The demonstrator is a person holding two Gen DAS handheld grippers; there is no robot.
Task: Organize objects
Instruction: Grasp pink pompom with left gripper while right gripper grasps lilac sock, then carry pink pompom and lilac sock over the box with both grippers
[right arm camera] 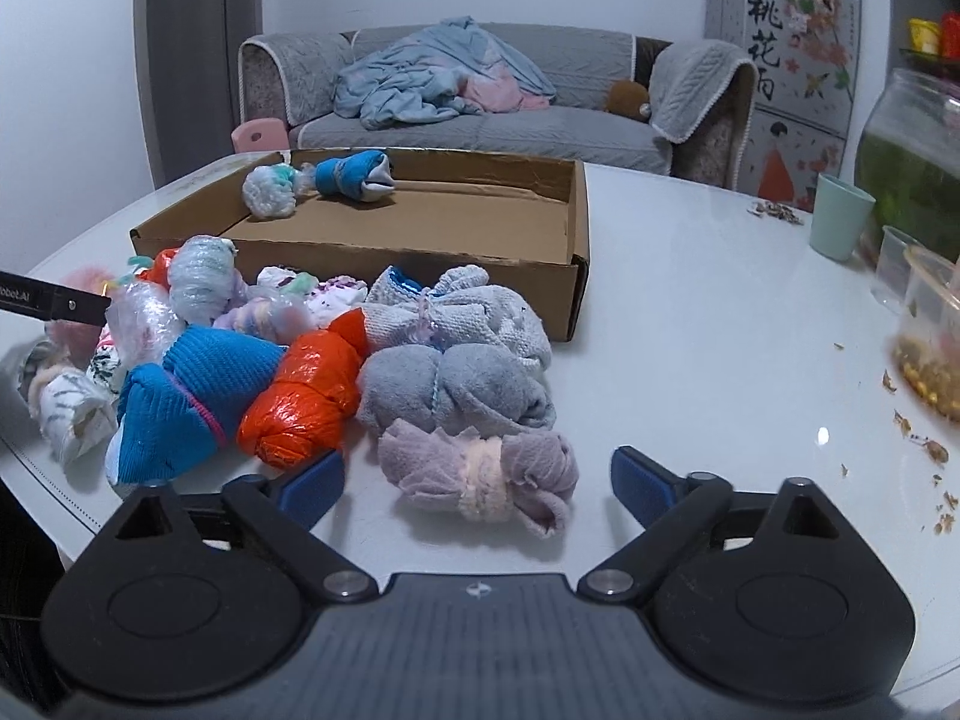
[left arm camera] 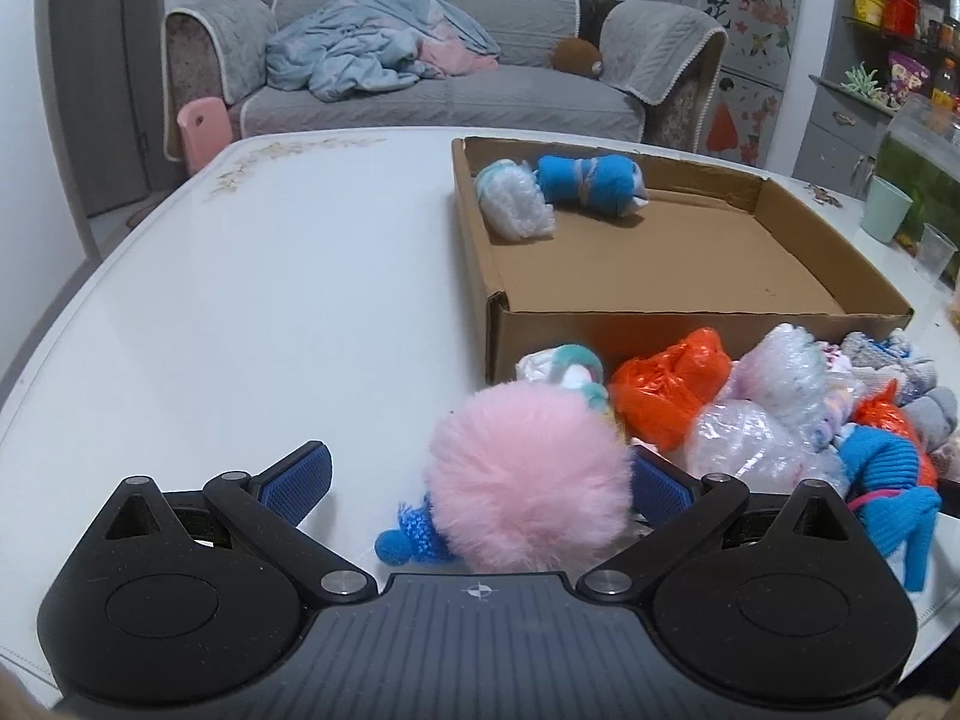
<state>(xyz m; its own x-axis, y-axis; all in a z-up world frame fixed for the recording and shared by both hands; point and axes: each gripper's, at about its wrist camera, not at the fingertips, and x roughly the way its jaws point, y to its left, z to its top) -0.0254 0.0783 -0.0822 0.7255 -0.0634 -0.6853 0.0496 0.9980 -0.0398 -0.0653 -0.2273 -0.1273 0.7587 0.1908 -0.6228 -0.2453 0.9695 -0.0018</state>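
Note:
A pile of tied bundles lies on the white table (left arm camera: 240, 276) in front of an open cardboard box (left arm camera: 690, 252). The box (right arm camera: 576, 294) holds a white bundle (left arm camera: 516, 204) and a blue bundle (left arm camera: 591, 183). My left gripper (left arm camera: 480, 480) is open around a fluffy pink pompom (left arm camera: 528, 480) with a blue knitted piece (left arm camera: 408, 531) beside it. My right gripper (right arm camera: 477, 480) is open around a mauve cloth bundle (right arm camera: 480, 483) on the table. Beyond it lie grey bundles (right arm camera: 456, 390), an orange plastic bundle (right arm camera: 306, 396) and a blue knit bundle (right arm camera: 186, 414).
A green cup (right arm camera: 840, 216), clear plastic cups (right arm camera: 900, 270), a glass jar (right arm camera: 918, 156) and scattered crumbs (right arm camera: 924, 450) are on the table's right side. A grey sofa (left arm camera: 432, 72) with a blanket stands behind. The left gripper's arm (right arm camera: 54, 303) shows at far left.

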